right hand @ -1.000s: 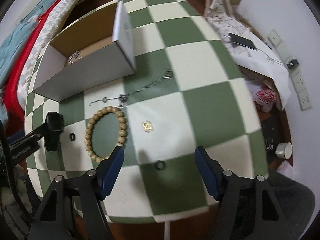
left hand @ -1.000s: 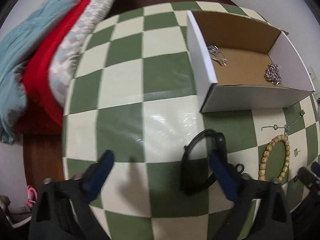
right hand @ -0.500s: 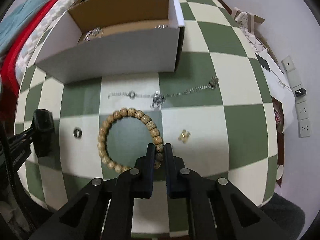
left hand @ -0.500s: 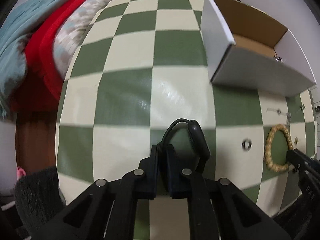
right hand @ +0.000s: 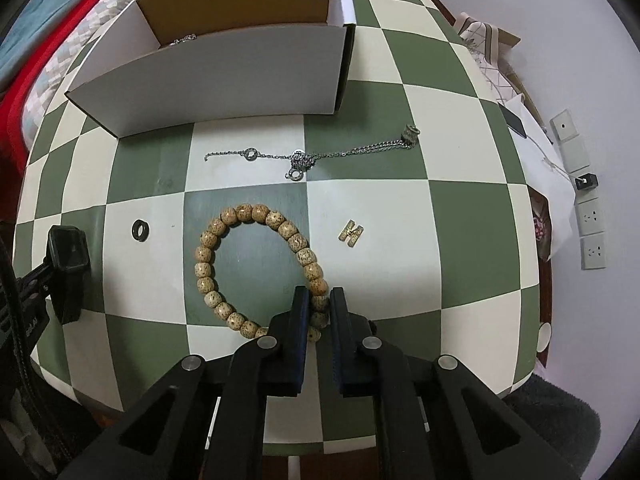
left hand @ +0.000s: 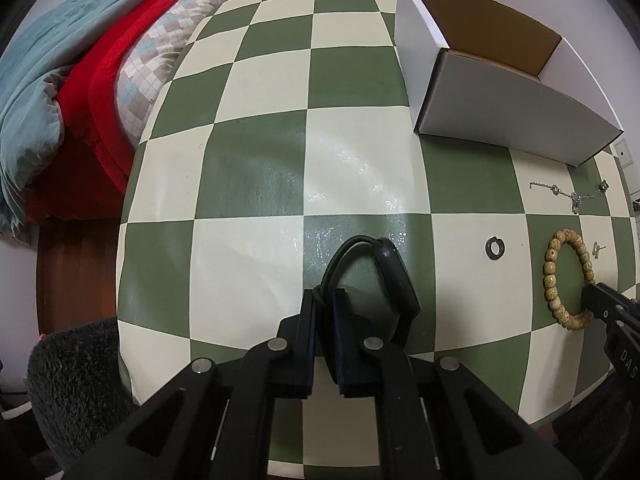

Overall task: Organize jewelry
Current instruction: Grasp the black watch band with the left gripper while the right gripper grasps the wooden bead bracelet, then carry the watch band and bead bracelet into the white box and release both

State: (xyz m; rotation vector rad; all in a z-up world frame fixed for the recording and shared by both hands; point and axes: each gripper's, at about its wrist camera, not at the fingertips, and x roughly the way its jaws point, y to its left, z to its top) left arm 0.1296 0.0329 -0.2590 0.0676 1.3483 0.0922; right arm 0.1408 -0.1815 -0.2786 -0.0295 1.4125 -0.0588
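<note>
Now that both sets of jaws have snapped in from wide | we clench the left gripper point(left hand: 323, 300) on the black watch point(left hand: 394, 276) strap | right gripper point(right hand: 319, 300) grasps the bead bracelet point(right hand: 256, 268), both flat on the table point(left hand: 256, 184) | box point(right hand: 224, 76) next

Checkered table point(right hand: 460, 216): box point(right hand: 224, 88), chain point(right hand: 304, 157), bead bracelet point(right hand: 256, 268), ring point(right hand: 141, 230), watch point(left hand: 394, 276).

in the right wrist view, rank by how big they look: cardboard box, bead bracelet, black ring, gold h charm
1. cardboard box
2. bead bracelet, though it lies nearer the camera than the box
3. gold H charm
4. black ring, close to the charm in apparent size, so the last two are unsure
</note>
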